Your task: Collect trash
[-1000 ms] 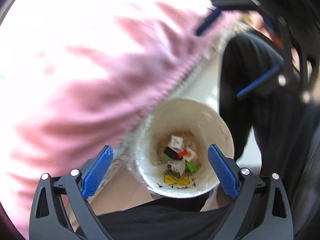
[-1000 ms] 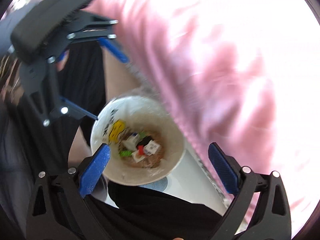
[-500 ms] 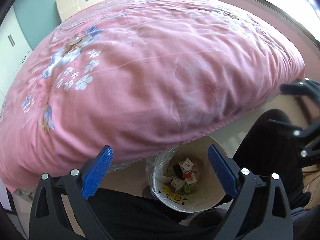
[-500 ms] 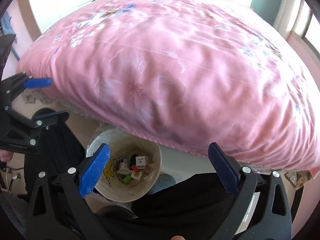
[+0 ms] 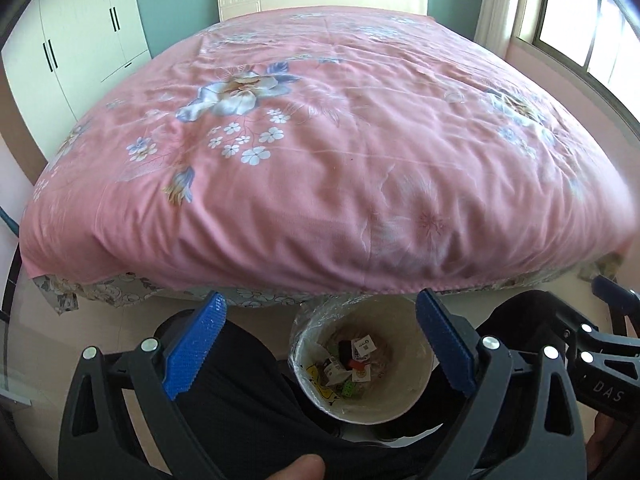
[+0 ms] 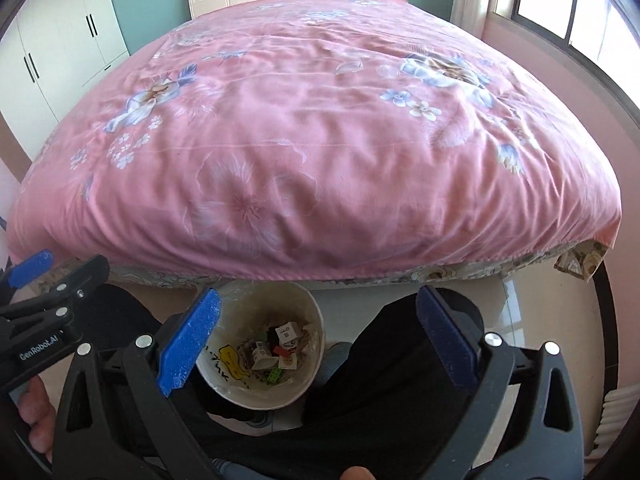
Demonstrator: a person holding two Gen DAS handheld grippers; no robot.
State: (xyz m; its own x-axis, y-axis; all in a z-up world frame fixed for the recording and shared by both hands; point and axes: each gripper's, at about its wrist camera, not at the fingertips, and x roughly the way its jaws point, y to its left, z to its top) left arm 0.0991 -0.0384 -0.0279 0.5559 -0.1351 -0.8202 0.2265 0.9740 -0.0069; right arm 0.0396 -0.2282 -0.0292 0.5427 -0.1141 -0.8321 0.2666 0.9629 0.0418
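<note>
While both grippers' jaws gape empty, the bin point(image 5: 416, 396) holds wrappers point(image 5: 352, 362) and scraps.

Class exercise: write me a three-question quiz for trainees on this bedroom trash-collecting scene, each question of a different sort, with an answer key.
1. True or false: the left gripper is clamped on a piece of trash.
2. Multiple choice: the trash bin stands (A) on the bed, (B) on the floor at the foot of the bed, between the person's legs, (C) beside the wardrobe.
3. Fill in: the bedspread is ____ with a flower print.

Key: 1 false, both the left and the right gripper are open and hold nothing; 2 B; 3 pink.
</note>
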